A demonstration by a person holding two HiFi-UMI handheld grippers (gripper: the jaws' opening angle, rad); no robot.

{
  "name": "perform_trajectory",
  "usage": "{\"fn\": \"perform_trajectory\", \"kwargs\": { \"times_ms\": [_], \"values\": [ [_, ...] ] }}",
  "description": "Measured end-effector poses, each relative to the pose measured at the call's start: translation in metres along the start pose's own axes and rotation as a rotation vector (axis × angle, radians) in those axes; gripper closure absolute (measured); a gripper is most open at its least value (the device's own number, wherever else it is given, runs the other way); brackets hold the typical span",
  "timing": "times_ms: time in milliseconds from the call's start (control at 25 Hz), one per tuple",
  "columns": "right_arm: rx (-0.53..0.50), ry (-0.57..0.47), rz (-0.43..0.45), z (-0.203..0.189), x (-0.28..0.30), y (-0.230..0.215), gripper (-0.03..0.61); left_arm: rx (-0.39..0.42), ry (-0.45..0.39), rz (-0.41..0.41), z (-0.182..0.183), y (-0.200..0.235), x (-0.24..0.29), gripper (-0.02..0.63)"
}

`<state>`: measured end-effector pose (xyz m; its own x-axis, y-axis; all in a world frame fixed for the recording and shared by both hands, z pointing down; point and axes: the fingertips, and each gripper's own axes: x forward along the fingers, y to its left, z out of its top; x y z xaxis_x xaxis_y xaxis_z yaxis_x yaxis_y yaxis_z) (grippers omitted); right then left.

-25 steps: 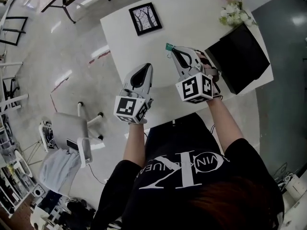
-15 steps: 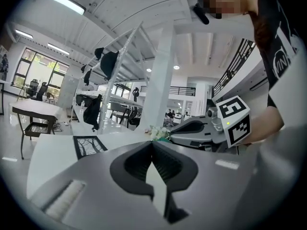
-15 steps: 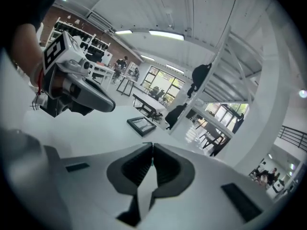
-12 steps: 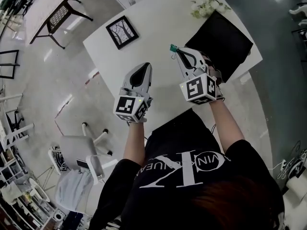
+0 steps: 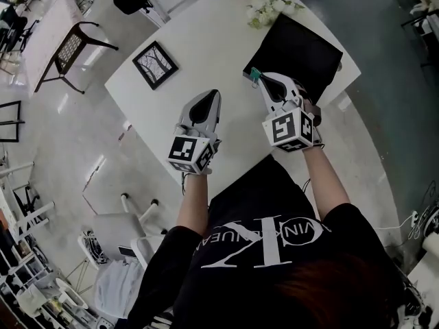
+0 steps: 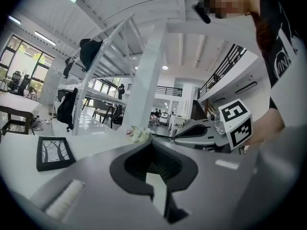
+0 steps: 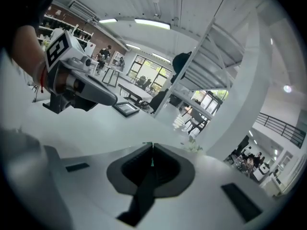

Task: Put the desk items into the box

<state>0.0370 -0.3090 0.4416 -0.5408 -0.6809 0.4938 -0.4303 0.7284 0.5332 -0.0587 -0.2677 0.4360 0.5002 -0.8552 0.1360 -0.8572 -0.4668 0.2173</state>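
Observation:
My right gripper is shut on a small green clip, held above the white table at the near left edge of the black box. In the right gripper view only a thin green sliver of the clip shows between the closed jaws of the right gripper. My left gripper hovers over the table to the left, shut with nothing in it. The left gripper view shows the left gripper with its jaws pressed together.
A black-framed picture lies on the table's far left, also seen as the picture. A bunch of white flowers sits at the far edge beside the box. A chair stands on the floor at the left.
The view has swung, so table and box sit differently in frame. The right gripper with the clip is now nearer the box's edge. The left gripper has hardly moved.

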Motion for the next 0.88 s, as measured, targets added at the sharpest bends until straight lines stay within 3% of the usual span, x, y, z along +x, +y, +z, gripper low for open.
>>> {"fn": "perform_trajectory", "kwargs": {
  "times_ms": [520, 880],
  "values": [
    [0.056, 0.096, 0.002, -0.045, 0.008, -0.026, 0.560, 0.001, 0.029, -0.061, -0.005, -0.014, 0.046, 0.603],
    [0.051, 0.154, 0.084, -0.063, 0.029, -0.024, 0.559, -0.012, 0.053, -0.052, -0.012, -0.009, 0.064, 0.603]
  ]
}}
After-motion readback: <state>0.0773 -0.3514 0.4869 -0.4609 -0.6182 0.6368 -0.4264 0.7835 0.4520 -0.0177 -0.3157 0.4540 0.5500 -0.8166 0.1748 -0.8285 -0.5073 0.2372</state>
